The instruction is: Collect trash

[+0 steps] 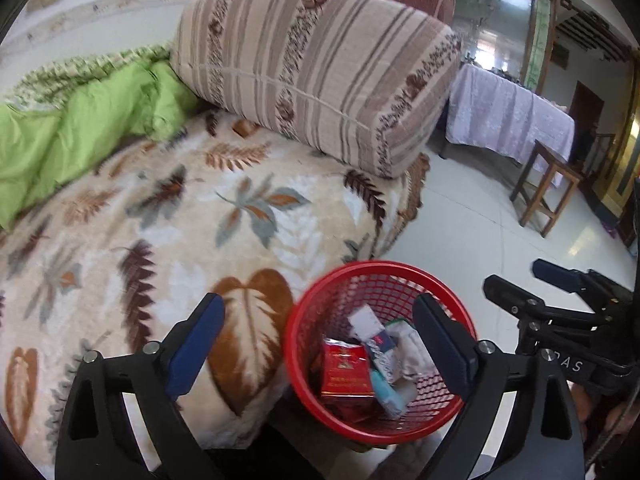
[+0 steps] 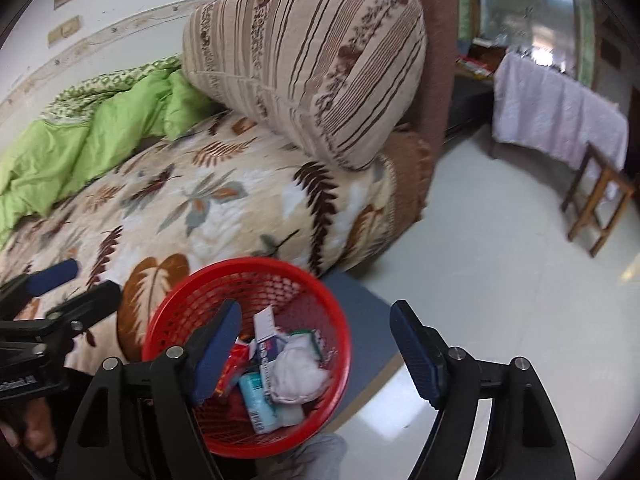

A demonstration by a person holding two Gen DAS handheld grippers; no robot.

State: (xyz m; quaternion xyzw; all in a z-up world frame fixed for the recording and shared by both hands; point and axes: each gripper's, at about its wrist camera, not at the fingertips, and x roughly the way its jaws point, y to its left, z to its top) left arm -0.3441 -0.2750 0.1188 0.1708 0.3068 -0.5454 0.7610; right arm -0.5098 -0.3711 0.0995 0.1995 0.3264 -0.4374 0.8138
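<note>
Over the red mesh basket (image 1: 380, 348), in the left wrist view, we are holding the left gripper (image 1: 320, 344) with its tongs spread wide and nothing between the pads; one blue pad is hanging above the leaf-patterned blanket (image 1: 200, 220) beside the basket, the other above the basket's far side. Inside the basket a red cigarette pack (image 1: 346, 368), a white-and-blue carton (image 1: 376, 340) and a teal tube (image 1: 386, 394) are lying, so we judge the trash is already dropped in. The right gripper (image 1: 532, 280) is sitting just beyond the basket's rim.

Above the same basket (image 2: 248, 280), in the right wrist view, we are keeping the right gripper (image 2: 316, 348) spread and empty too, one pad over the basket and one outside it over the floor. A crumpled white tissue (image 2: 300, 372) is resting in the basket's middle. The left gripper (image 2: 68, 288) is waiting beside the basket, over the blanket (image 2: 192, 208).
</note>
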